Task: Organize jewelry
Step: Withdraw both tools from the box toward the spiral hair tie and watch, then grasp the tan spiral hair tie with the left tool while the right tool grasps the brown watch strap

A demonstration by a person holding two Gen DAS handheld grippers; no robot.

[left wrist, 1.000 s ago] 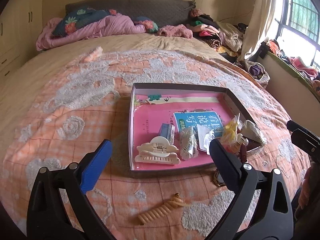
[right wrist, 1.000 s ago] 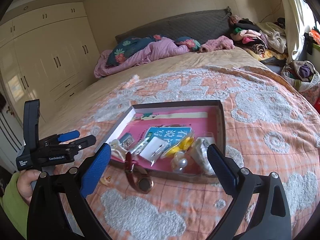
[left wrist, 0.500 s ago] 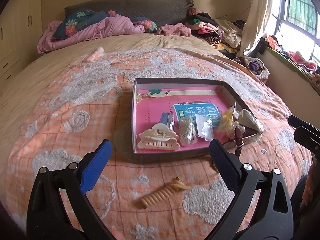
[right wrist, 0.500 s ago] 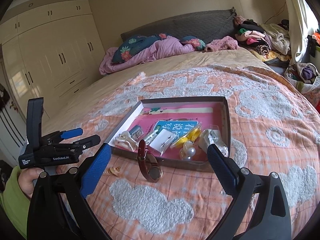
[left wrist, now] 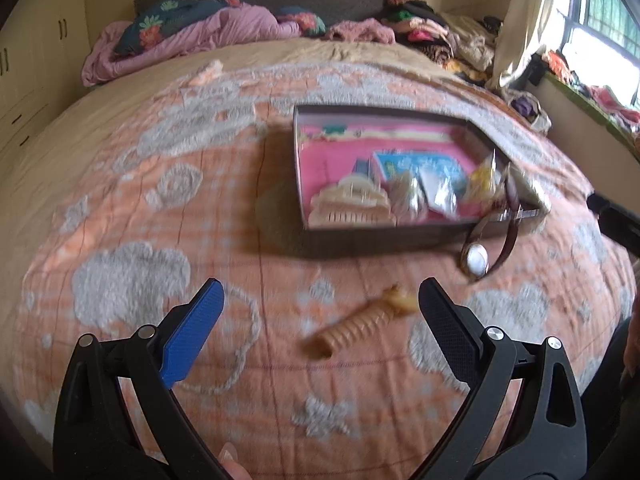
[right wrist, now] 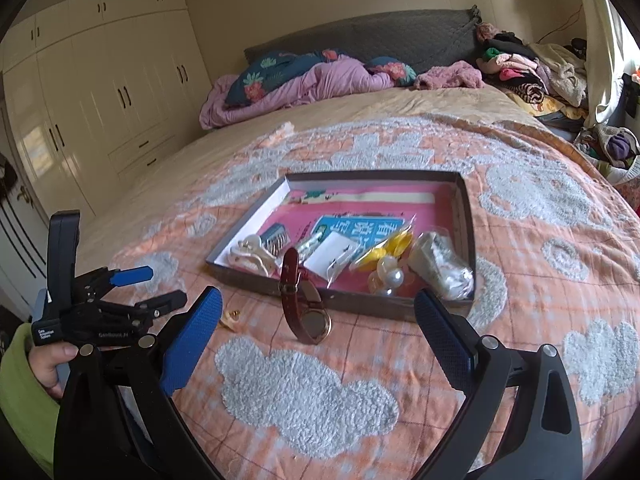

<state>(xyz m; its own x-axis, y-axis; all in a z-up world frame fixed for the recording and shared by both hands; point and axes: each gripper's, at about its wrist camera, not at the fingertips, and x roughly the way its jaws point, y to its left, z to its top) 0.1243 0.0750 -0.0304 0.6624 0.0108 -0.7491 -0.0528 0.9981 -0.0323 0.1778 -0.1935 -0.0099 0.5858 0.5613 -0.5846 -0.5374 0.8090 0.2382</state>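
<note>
Two open grippers over a bed with a jewelry tray

One bed (right wrist: 520, 264) with an orange, cloud-patterned cover is seen, backed by cream wardrobes (right wrist: 100, 92). Both the left gripper (left wrist: 320, 304) and right gripper (right wrist: 318, 312) are held with fingers wide, empty. A watch (right wrist: 306, 304) is propped against the near wall of the tray (right wrist: 466, 216), between the right fingers. A hair clip (right wrist: 252, 254) and packets are kept inside. A spiral tie (left wrist: 360, 326) lies nearer.

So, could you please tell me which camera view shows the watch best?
The right wrist view: the watch is sharp and central, its strap draped over the box front edge. The left wrist view shows it blurred near the right edge.
</note>
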